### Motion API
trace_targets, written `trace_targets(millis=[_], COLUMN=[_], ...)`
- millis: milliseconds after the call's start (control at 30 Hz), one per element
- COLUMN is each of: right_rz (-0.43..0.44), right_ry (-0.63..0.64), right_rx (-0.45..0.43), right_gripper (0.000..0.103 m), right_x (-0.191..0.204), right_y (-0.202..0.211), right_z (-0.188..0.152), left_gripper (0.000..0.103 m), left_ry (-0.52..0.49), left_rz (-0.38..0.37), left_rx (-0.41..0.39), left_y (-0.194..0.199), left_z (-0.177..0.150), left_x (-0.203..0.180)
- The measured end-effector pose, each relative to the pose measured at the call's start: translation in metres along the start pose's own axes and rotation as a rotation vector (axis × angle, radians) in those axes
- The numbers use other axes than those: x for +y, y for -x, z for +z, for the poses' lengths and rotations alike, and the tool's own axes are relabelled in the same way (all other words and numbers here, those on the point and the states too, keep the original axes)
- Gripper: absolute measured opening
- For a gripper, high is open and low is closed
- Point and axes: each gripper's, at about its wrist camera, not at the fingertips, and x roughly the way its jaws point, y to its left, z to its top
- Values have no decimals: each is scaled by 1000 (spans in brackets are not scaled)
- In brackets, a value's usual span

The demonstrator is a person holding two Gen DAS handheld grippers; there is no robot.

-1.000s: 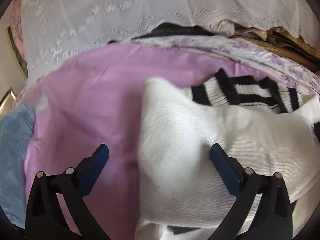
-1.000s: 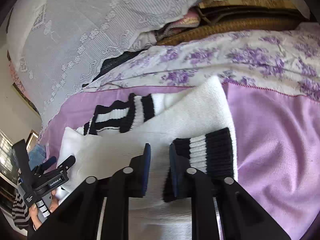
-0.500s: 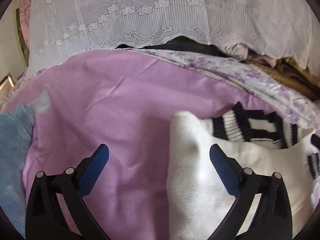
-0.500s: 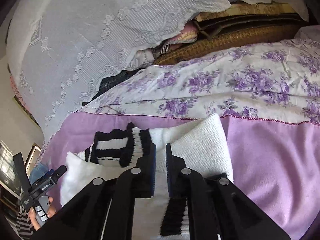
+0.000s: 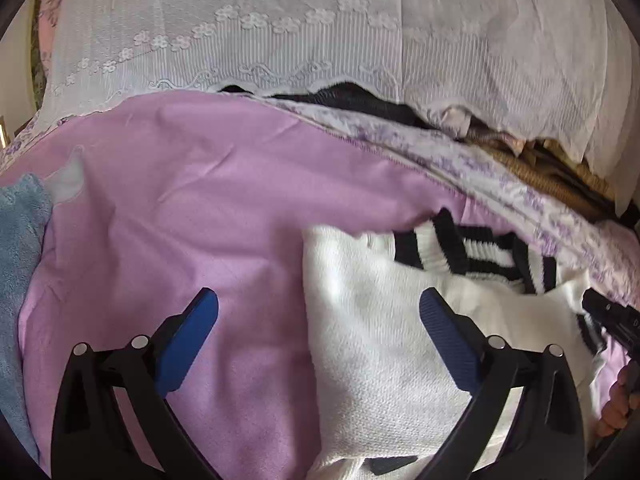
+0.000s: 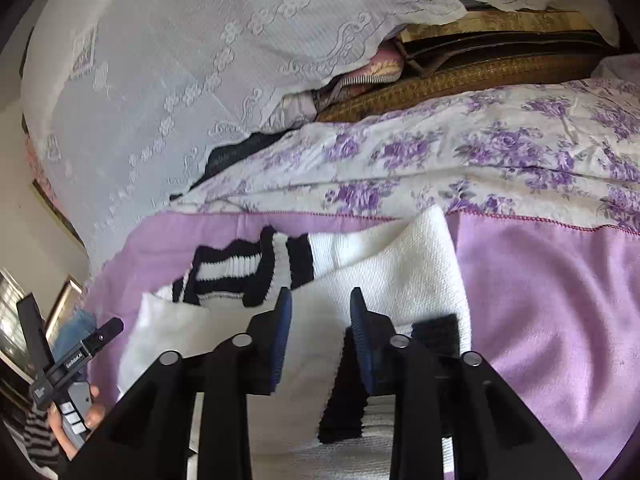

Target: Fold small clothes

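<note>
A white knit sweater [image 5: 372, 344] with black-and-white striped cuffs [image 5: 448, 248] lies on the lilac sheet [image 5: 192, 208]. My left gripper [image 5: 318, 300] hangs wide open above the sweater's left edge, one finger over the sheet, the other over the knit, nothing between them. My right gripper [image 6: 320, 296] hovers over the sweater [image 6: 404, 272]; its jaws are opening and the pads press on nothing, with white knit showing below the gap. A folded-in striped cuff [image 6: 348, 400] lies under its right finger. A second striped cuff [image 6: 256, 264] lies just beyond.
A purple-flowered quilt [image 6: 500, 160] borders the sheet at the back, with white lace cloth [image 5: 320, 28] and stacked woven mats [image 6: 480, 68] behind. A blue fleece [image 5: 20, 248] lies at the left. A hand [image 6: 80, 412] holds the left gripper's handle.
The right jaws have parted from nearly closed. The left gripper has drawn back and leftward, so the sweater now sits lower right in its view, with more sheet showing.
</note>
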Motion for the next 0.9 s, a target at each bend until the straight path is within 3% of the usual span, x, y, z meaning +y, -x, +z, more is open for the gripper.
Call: trace_targets(millis=[67, 267, 333, 400, 433, 467, 667, 900], right_rz=[-57, -81, -55, -72, -86, -86, 5, -45], right_ry=[63, 99, 127, 148, 154, 161, 42, 0], right_rx=[31, -88, -78, -15, 34, 47, -37, -11], right_gripper=[38, 38, 43, 57, 58, 58, 57, 57], right_x=[6, 18, 26, 31, 30, 29, 18, -1], right_y=[-10, 31, 42, 39, 32, 29, 80, 131], right_z=[-6, -18, -29, -40, -46, -50, -61, -105], left_gripper=[99, 98, 98, 98, 99, 99, 98, 98], left_ry=[-80, 65, 62, -17, -70, -76, 77, 39], left_rz=[70, 36, -10, 1, 18, 27, -83, -126], left_rx=[157, 75, 64, 133, 166, 128, 119, 159], left_y=[-32, 4, 18, 15, 10, 14, 53, 86], left_z=[-13, -17, -22, -33, -40, -45, -62, -104], left_x=[-10, 19, 18, 4, -4, -5, 27, 26])
